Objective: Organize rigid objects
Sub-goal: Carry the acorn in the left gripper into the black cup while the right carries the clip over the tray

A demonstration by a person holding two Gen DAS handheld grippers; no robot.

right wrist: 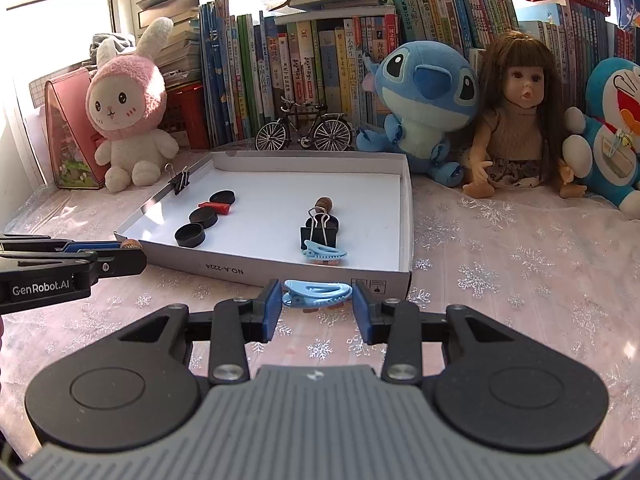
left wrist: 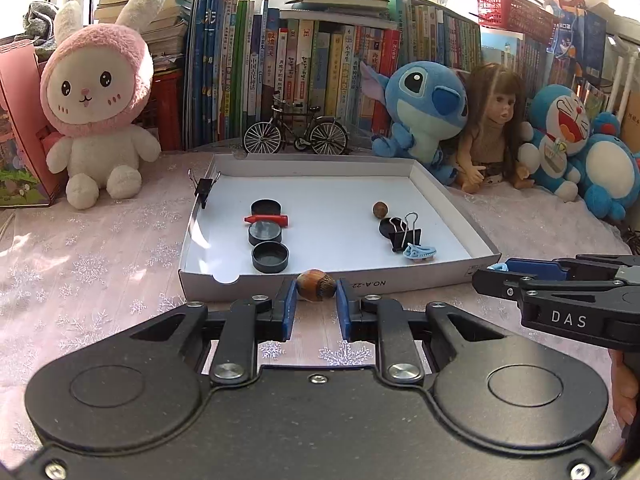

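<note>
Just in front of the white box [left wrist: 440,276], the left gripper [left wrist: 316,300] squeezes a brown acorn [left wrist: 316,285] between its blue pads. Beside it, the right gripper [right wrist: 316,307] pinches a light blue hair clip [right wrist: 317,294] above the snowflake tablecloth [right wrist: 500,280].

Bunny plush [left wrist: 98,96], Stitch plush [left wrist: 424,110], doll [left wrist: 494,124] and Doraemon plush [left wrist: 560,136] sit before books [left wrist: 304,64]. Toy bicycle [left wrist: 295,132] between. Red basket [left wrist: 516,10] on top.
</note>
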